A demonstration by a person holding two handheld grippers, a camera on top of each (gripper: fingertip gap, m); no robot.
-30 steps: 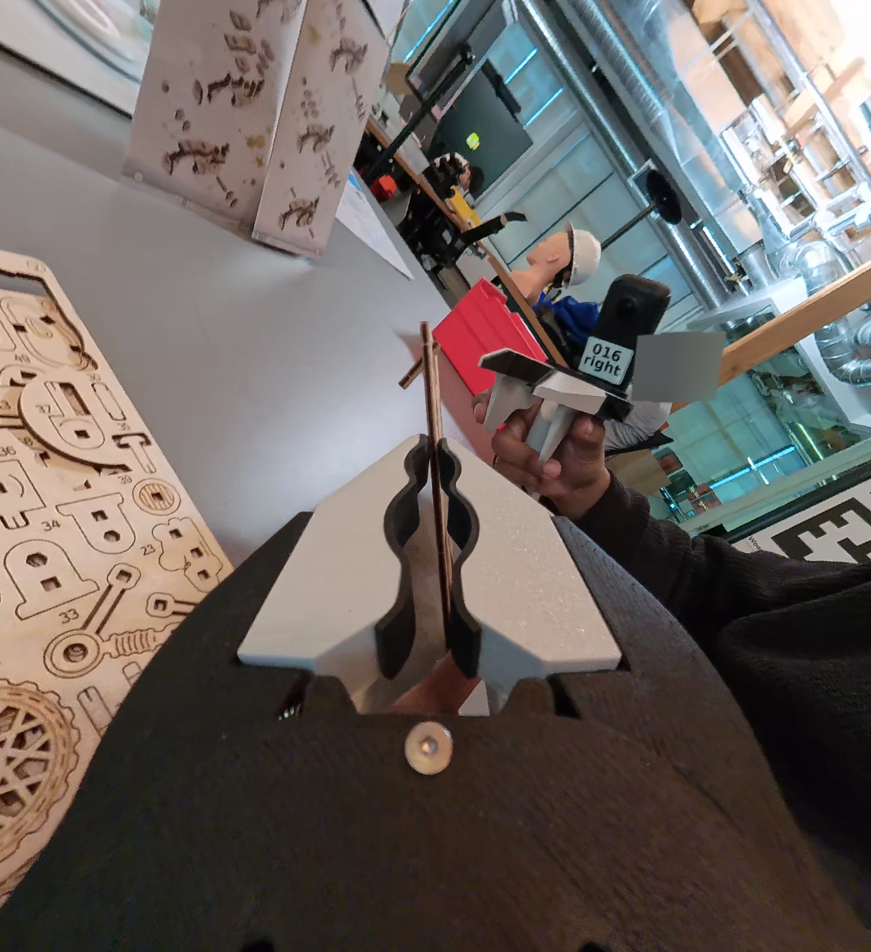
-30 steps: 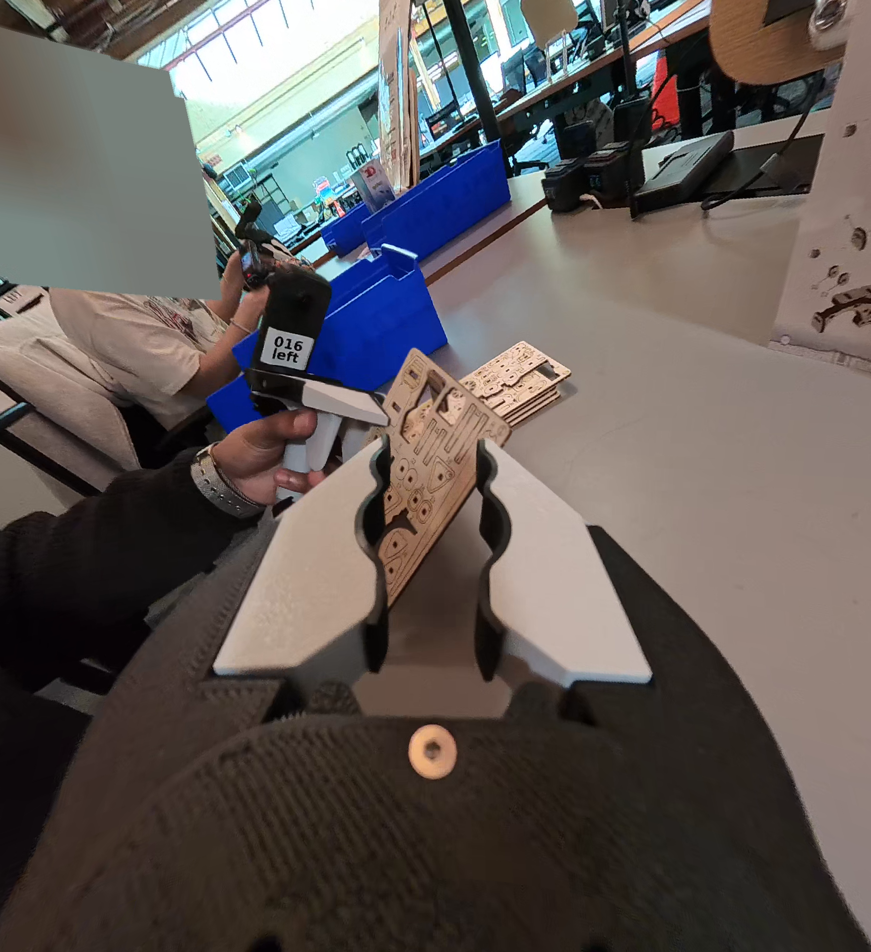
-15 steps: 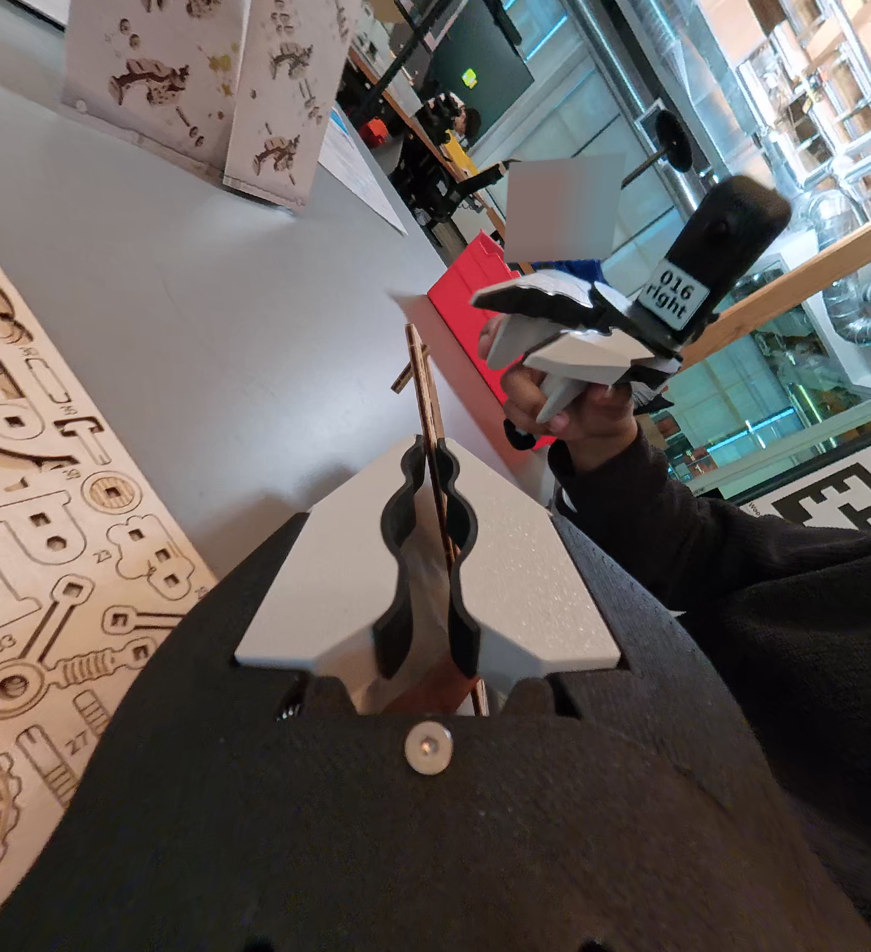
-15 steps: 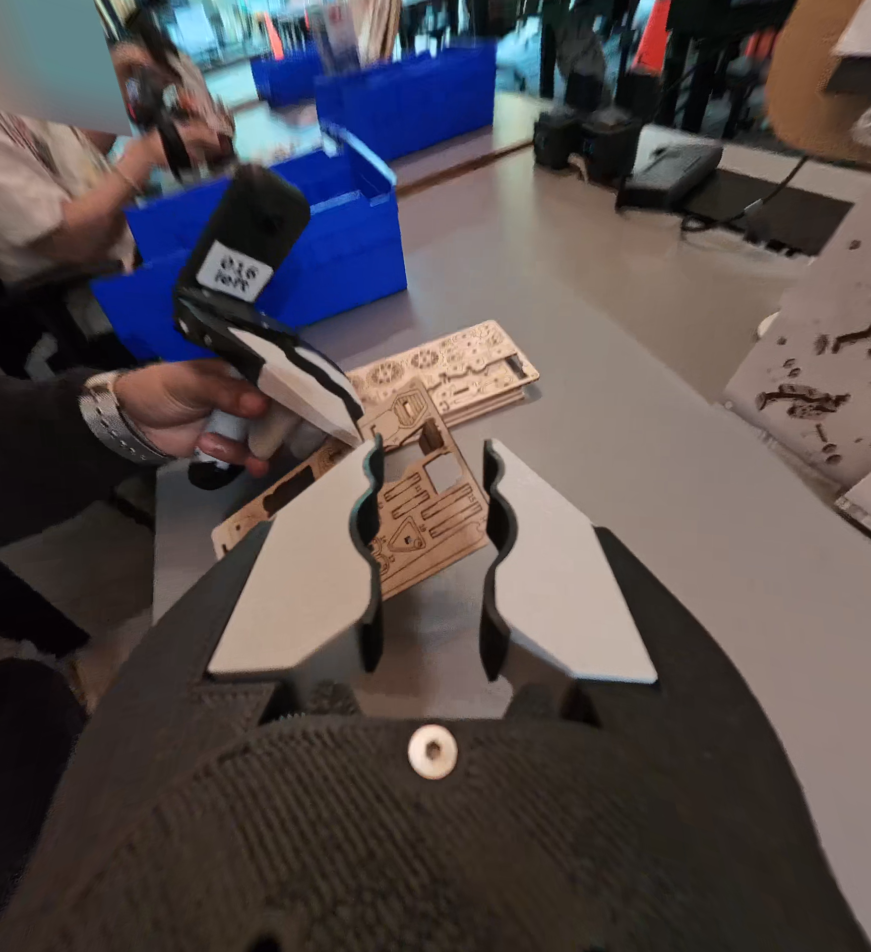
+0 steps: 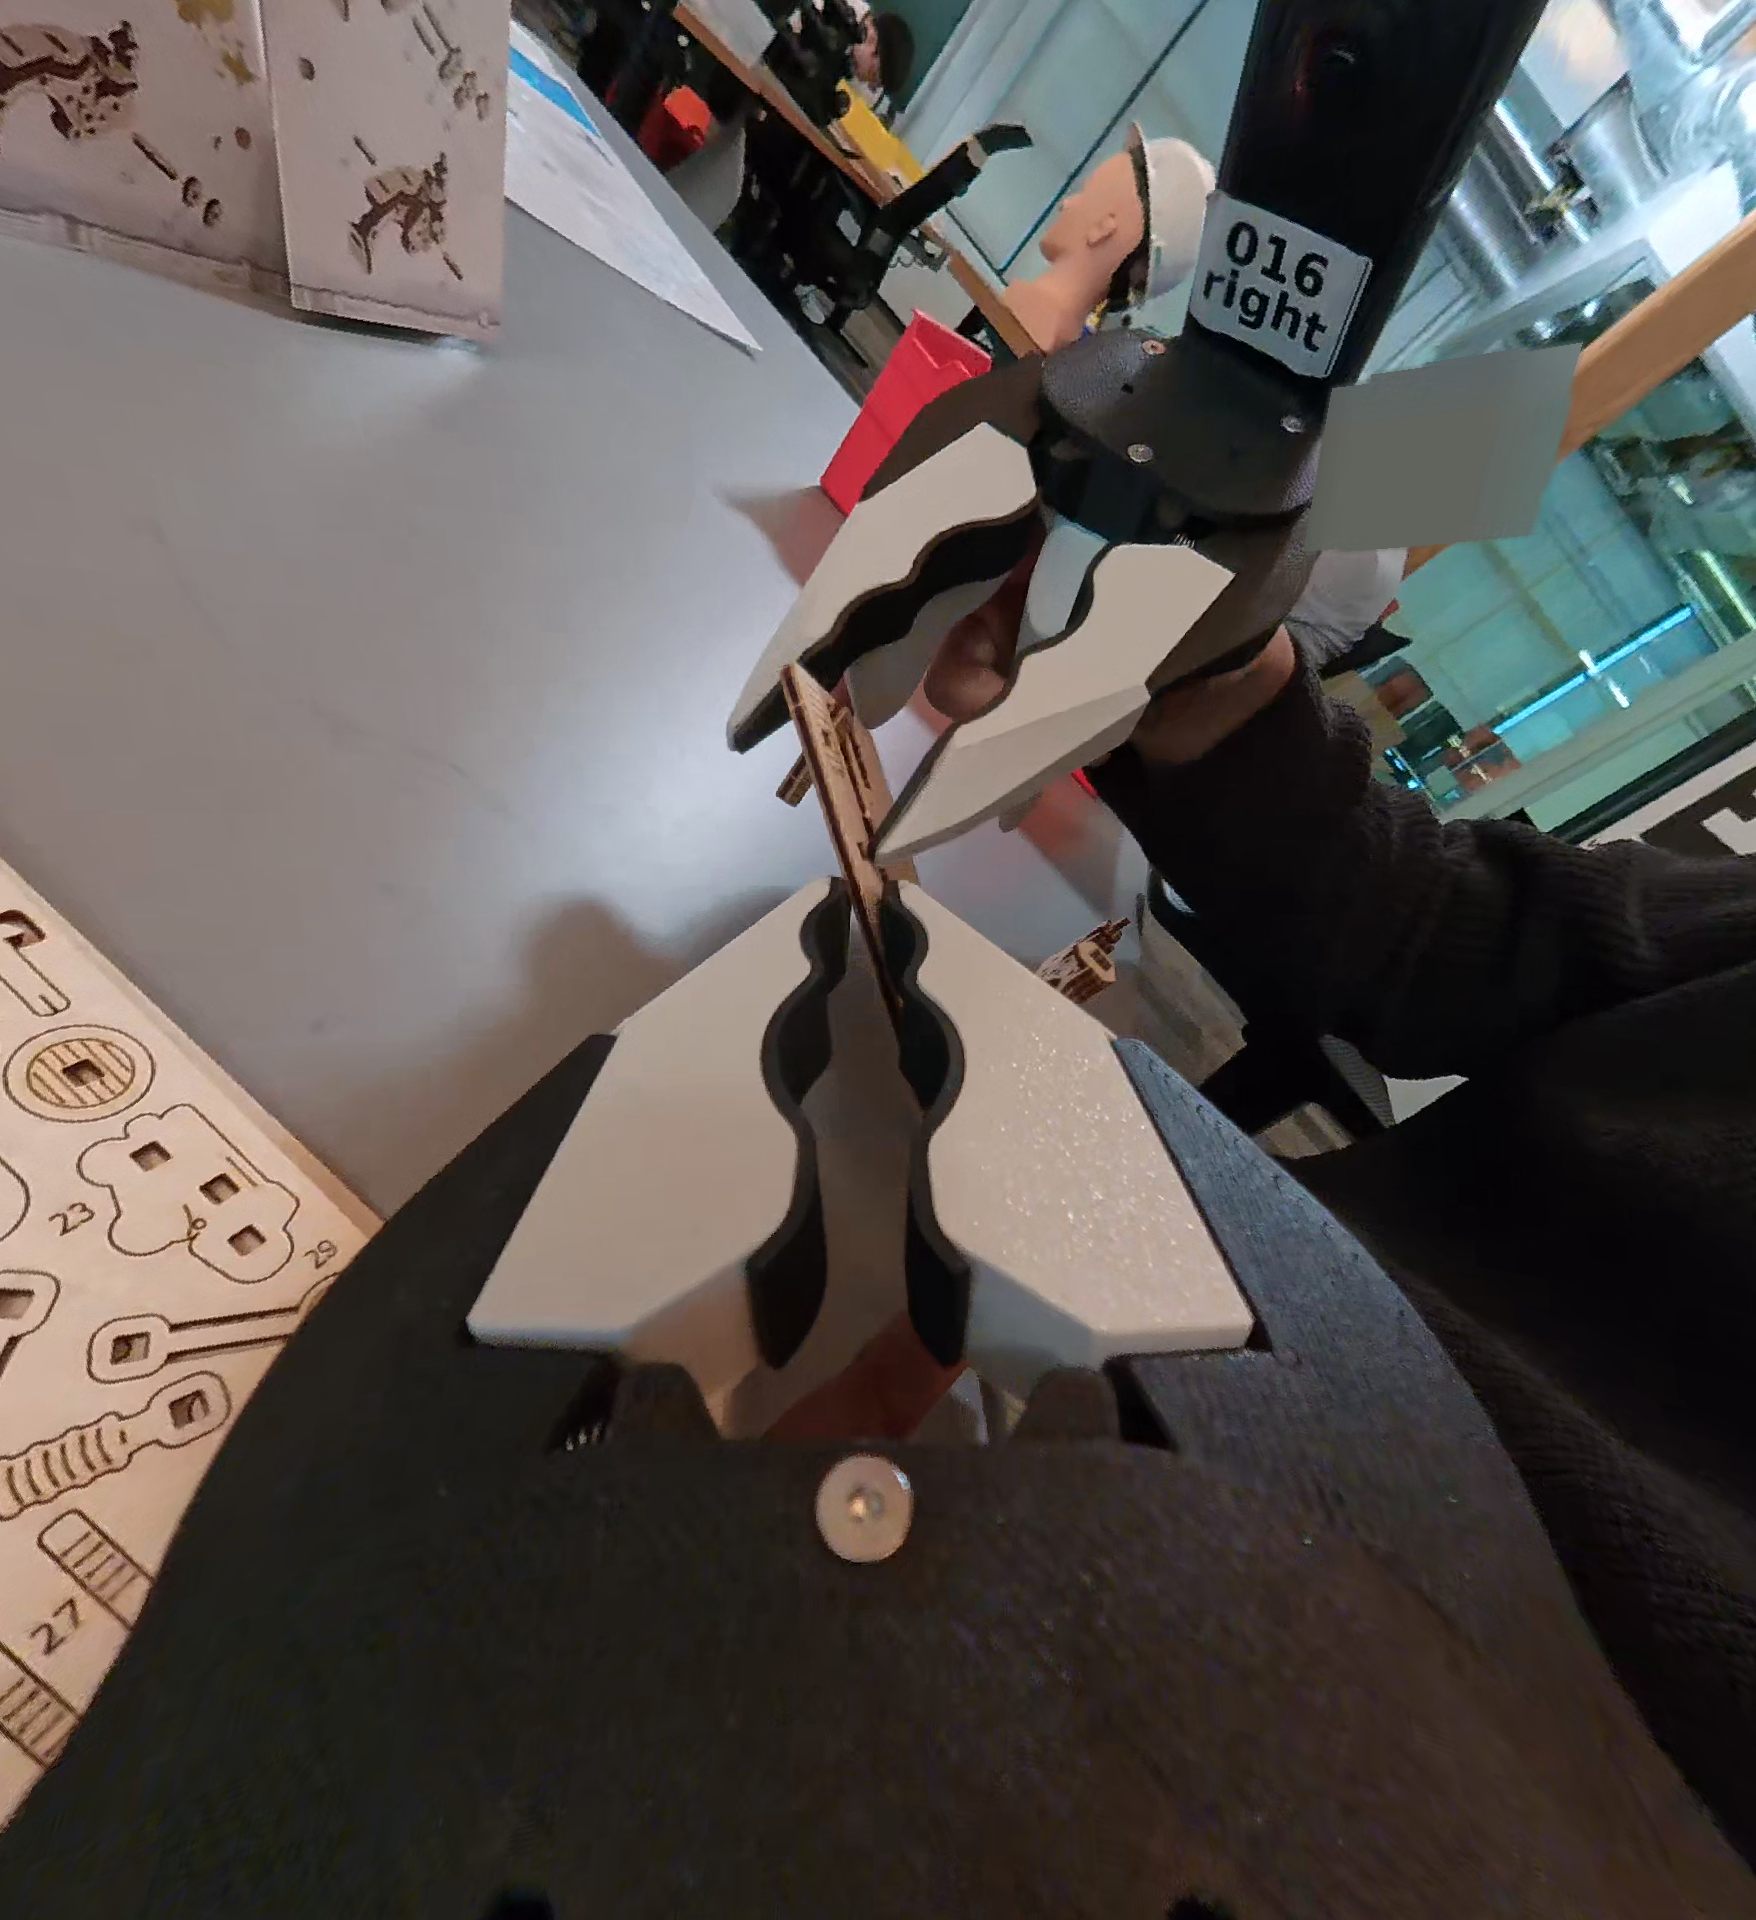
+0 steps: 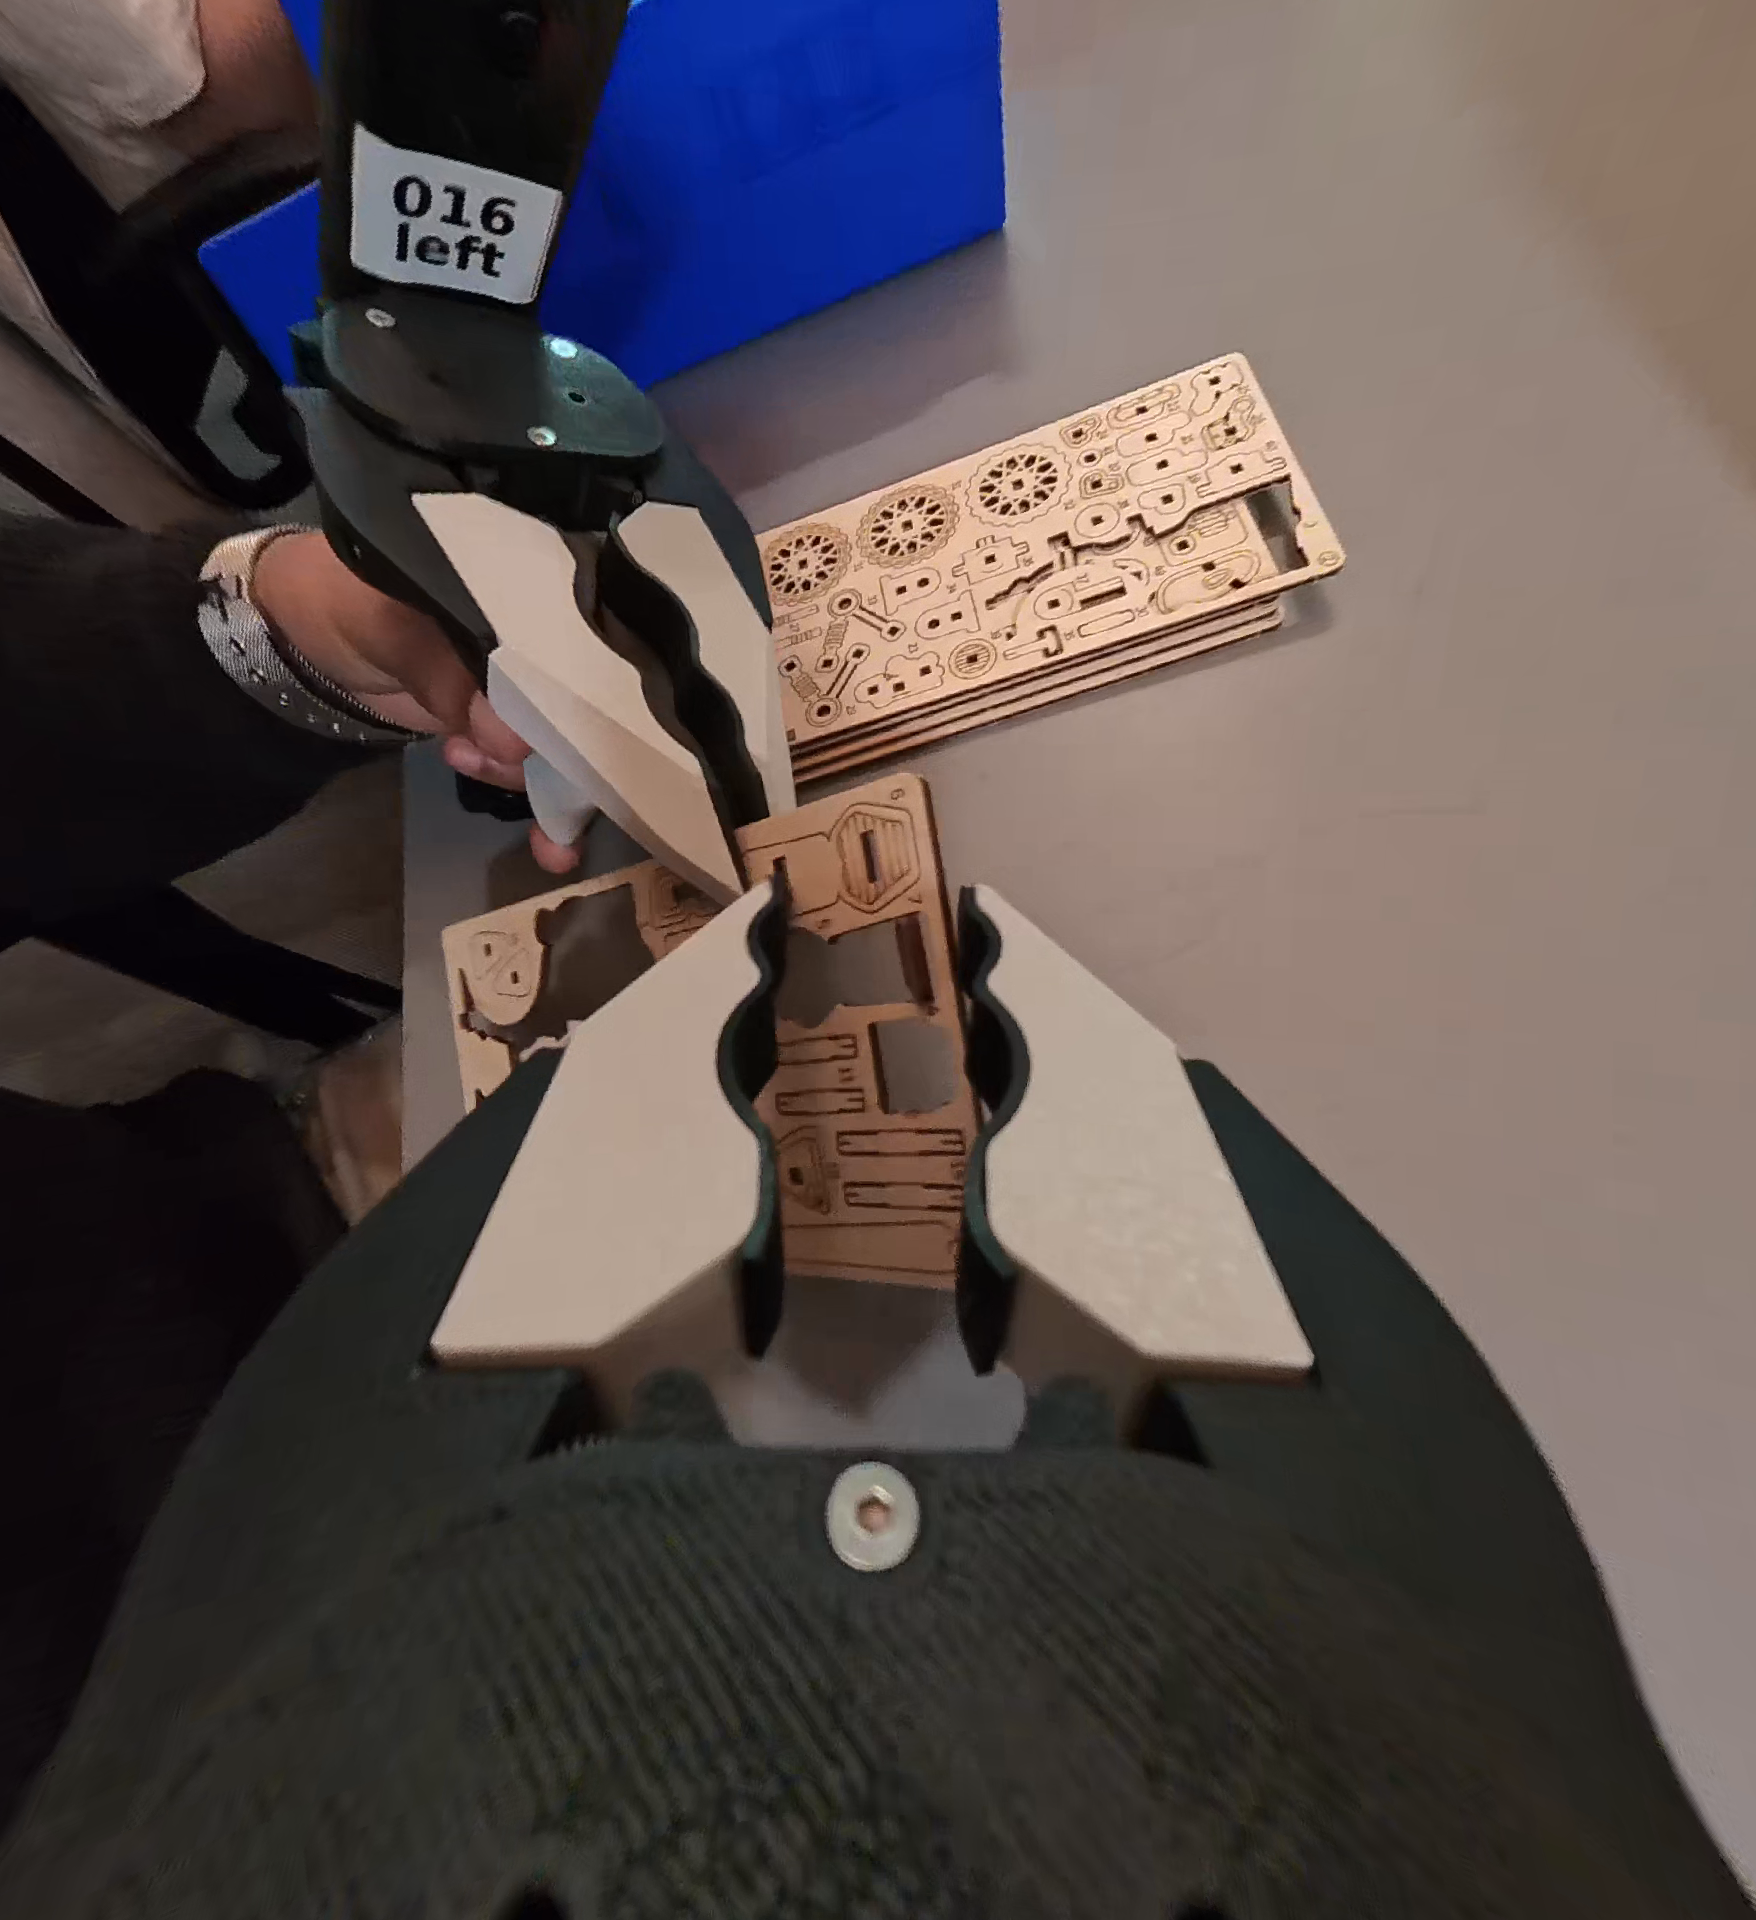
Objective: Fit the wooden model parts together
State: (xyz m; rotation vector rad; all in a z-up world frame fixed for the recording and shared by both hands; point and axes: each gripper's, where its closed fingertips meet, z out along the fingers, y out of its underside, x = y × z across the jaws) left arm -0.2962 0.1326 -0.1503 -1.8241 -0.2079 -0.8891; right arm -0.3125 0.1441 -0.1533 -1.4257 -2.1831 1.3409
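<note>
My left gripper (image 5: 858,902) is shut on a thin wooden part sheet (image 5: 824,732), seen edge-on and sticking out past its fingertips. In the right wrist view the sheet (image 6: 853,1143) shows flat, with cut-out holes, held at one edge by the left gripper (image 6: 760,847). My right gripper (image 6: 869,888) is open and points down at the sheet's face, empty. In the left wrist view the right gripper (image 5: 812,792) comes in from the upper right, its open jaws on either side of the sheet's far end.
A stack of uncut wooden part sheets (image 6: 1040,582) lies on the grey table (image 6: 1476,727), also at the left of the left wrist view (image 5: 22,1195). A blue bin (image 6: 780,156) stands behind. A folded printed sheet (image 5: 230,156) and a red bin (image 5: 905,416) stand farther off. My left and right fingertips are right by each other.
The right gripper has moved in close to the left one and tilted down over the sheet, still open. The left gripper has kept its hold on the sheet and tilted it flatter.
</note>
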